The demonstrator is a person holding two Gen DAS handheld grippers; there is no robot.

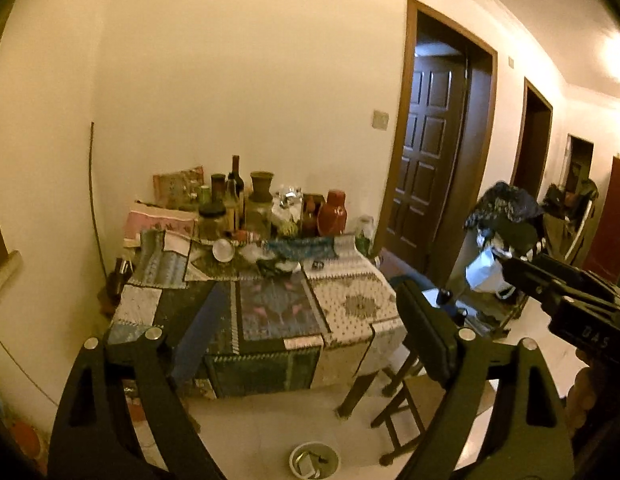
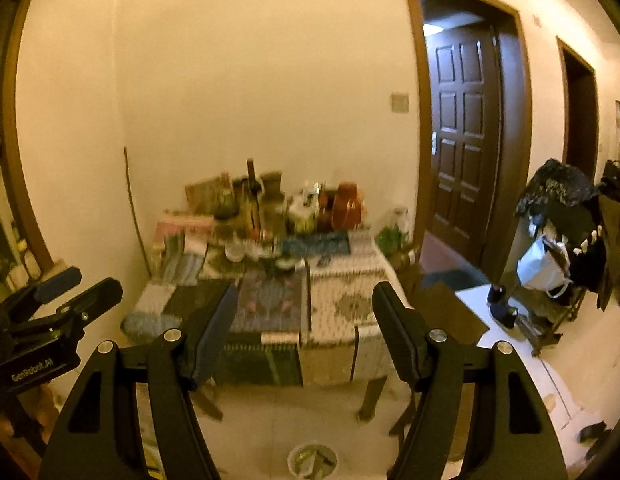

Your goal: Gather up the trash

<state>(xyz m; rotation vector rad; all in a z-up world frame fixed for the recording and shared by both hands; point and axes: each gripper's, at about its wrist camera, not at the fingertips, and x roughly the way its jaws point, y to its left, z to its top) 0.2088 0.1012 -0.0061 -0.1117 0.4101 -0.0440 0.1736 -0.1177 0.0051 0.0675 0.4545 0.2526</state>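
Left tool held up in the air, jaws spread wide, nothing between them. Right tool same: jaws apart, empty, raised and aimed slightly down toward the counter. Each tool shows at the edge of the other's view, the left one at the left edge of the right wrist view, the right one at the right edge of the left wrist view.

Small round trash bin sits on the pale floor in front of the counter, below and between the fingers, with crumpled scraps inside. Well apart from both tools.

Counter covered in patchwork cloth, against the cream wall. Back half crowded: dark wine bottle, jars, a brown ceramic vase, a red thermos, a white bowl, crinkled foil or plastic wrap. Front half of the cloth mostly bare.

Wooden stool at the counter's right front corner. Dark panelled door to the right, open. Rack with clothes and a white bag further right. Right view blurred.
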